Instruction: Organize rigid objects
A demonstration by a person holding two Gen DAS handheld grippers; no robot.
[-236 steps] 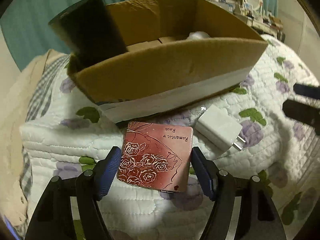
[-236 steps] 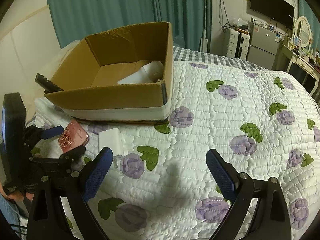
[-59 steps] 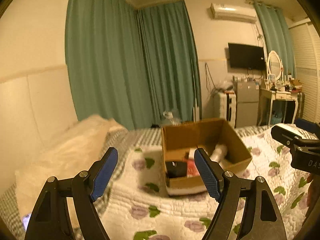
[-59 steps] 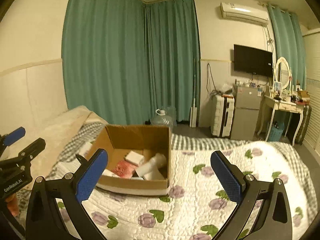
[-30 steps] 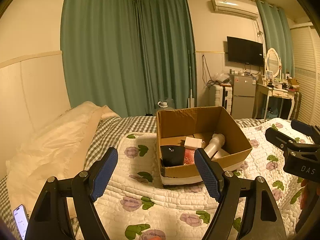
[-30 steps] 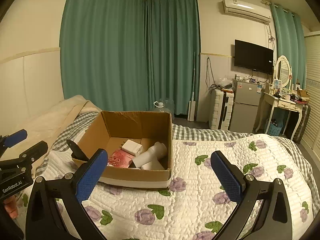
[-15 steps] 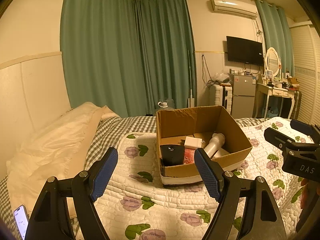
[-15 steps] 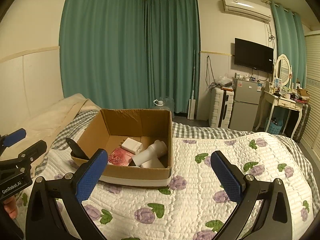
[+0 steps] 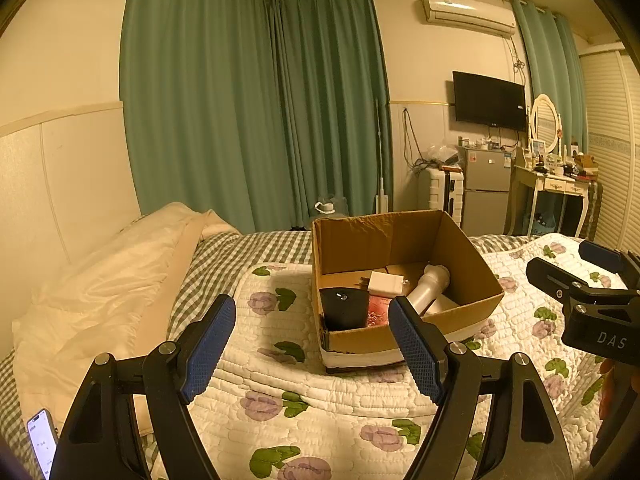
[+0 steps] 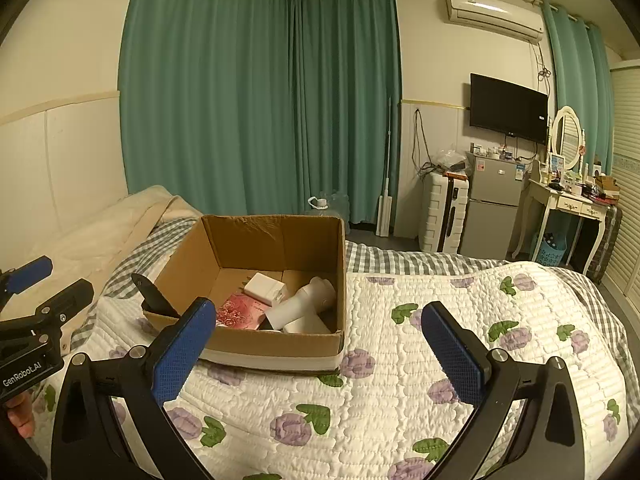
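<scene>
An open cardboard box (image 9: 474, 268) (image 10: 240, 248) sits on the flowered quilt. Inside lie a white charger (image 9: 385, 282) (image 10: 265, 285), a red rose-patterned case (image 9: 378, 310) (image 10: 237, 312), a white cylindrical device (image 9: 430, 286) (image 10: 304, 304) and a black object (image 9: 344, 307) (image 10: 154, 296) leaning at the box's left end. My left gripper (image 9: 312, 346) is open and empty, held back from the box. My right gripper (image 10: 320, 354) is open and empty too, hovering over the quilt in front of the box. Each gripper also shows at the edge of the other's view.
A cream pillow (image 9: 108, 280) and checked sheet (image 9: 216, 256) lie left of the box. A phone (image 9: 42, 442) rests at the lower left. Beyond the bed stand teal curtains (image 10: 260, 100), a suitcase (image 10: 444, 216), a small fridge (image 10: 494, 208) and a dressing table (image 10: 568, 200).
Since 7.9 s ago the red case and white charger went from the quilt into the box, and both grippers pulled back and up. Over the last second almost nothing has moved.
</scene>
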